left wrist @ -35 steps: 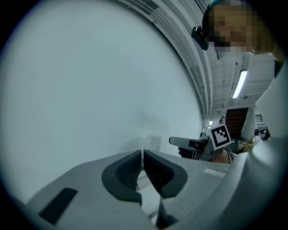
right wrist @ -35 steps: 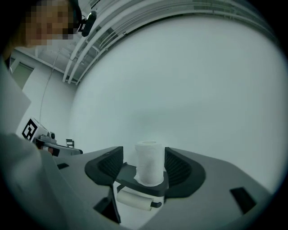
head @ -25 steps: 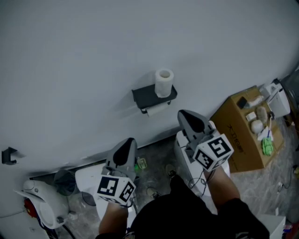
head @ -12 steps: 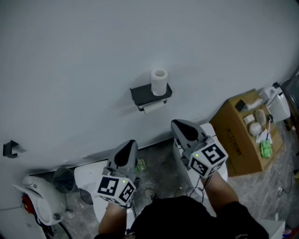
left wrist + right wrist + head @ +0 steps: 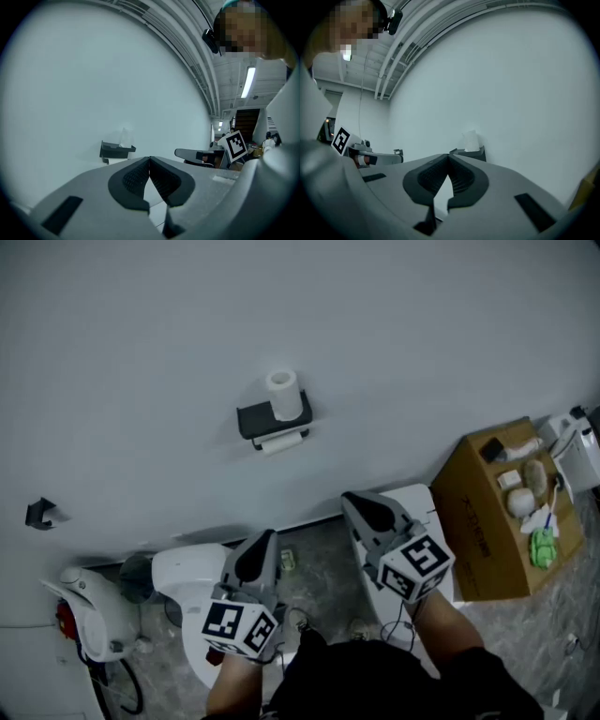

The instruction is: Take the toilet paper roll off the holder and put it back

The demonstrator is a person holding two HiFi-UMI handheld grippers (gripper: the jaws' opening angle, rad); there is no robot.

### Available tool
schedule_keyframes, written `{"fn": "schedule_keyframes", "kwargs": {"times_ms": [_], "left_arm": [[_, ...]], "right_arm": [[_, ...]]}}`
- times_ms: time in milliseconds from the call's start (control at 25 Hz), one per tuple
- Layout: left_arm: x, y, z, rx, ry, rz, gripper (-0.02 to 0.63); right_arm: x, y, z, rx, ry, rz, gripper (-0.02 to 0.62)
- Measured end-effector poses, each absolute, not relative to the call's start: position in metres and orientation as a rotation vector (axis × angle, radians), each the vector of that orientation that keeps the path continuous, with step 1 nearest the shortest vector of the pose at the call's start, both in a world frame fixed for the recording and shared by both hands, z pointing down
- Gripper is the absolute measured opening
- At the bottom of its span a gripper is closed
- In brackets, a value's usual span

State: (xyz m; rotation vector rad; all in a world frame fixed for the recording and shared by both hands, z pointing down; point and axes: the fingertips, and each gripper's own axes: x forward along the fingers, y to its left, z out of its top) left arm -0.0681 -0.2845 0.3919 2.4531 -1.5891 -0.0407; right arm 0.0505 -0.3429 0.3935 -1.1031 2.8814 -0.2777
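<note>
A white toilet paper roll (image 5: 282, 394) stands upright on top of the black wall holder (image 5: 258, 418); a second roll (image 5: 281, 442) hangs under it. Both grippers are held well short of the wall, pointing level at it. My left gripper (image 5: 262, 542) is shut with nothing in it, and so is my right gripper (image 5: 354, 502). In the left gripper view the holder (image 5: 116, 150) and the roll (image 5: 124, 138) show small, beyond the closed tips (image 5: 150, 160). In the right gripper view the roll (image 5: 470, 139) stands on the holder (image 5: 469, 153), beyond the closed tips (image 5: 449, 157).
A white toilet (image 5: 187, 596) sits below the left gripper, a white bin or stool (image 5: 422, 521) under the right. A cardboard box (image 5: 502, 512) of small items stands at the right. A white-and-red appliance (image 5: 84, 615) is at the lower left. A small black hook (image 5: 39, 513) is on the wall.
Both grippers have drawn back from the wall, still shut. The holder and roll now look smaller and sit further left and up in the head view.
</note>
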Motion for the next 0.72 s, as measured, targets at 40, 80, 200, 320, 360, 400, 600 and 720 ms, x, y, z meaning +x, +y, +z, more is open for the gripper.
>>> {"fn": "schedule_keyframes", "kwargs": {"times_ms": [40, 80, 200, 320, 360, 400, 600, 720], "left_arm": [[-0.061, -0.278, 0.394, 2.438, -1.608, -0.03, 0.003], [-0.054, -0.271, 0.396, 2.422, -1.626, -0.017, 0.003], [-0.041, -0.25, 0.404, 2.38, -1.671, 0.022, 0.003], [-0.041, -0.23, 0.407, 2.333, -1.723, 0.039, 0.003], [-0.043, -0.224, 0.407, 2.318, -1.742, 0.039, 0.003], [-0.046, -0.217, 0.407, 2.304, -1.76, 0.039, 0.003], [-0.072, -0.175, 0.413, 2.23, -1.834, 0.032, 0.003], [-0.094, -0.143, 0.415, 2.197, -1.872, 0.01, 0.003]], "right_arm": [[0.057, -0.339, 0.396, -1.08, 2.887, -0.288, -0.002], [0.062, -0.335, 0.398, -1.057, 2.893, -0.301, -0.002], [0.069, -0.324, 0.407, -0.986, 2.902, -0.343, -0.002], [0.066, -0.31, 0.412, -0.918, 2.914, -0.377, -0.002], [0.063, -0.305, 0.413, -0.896, 2.921, -0.383, -0.002], [0.059, -0.3, 0.414, -0.874, 2.929, -0.388, -0.002], [0.028, -0.268, 0.418, -0.78, 2.966, -0.398, -0.002], [0.005, -0.241, 0.418, -0.74, 2.987, -0.389, -0.002]]}}
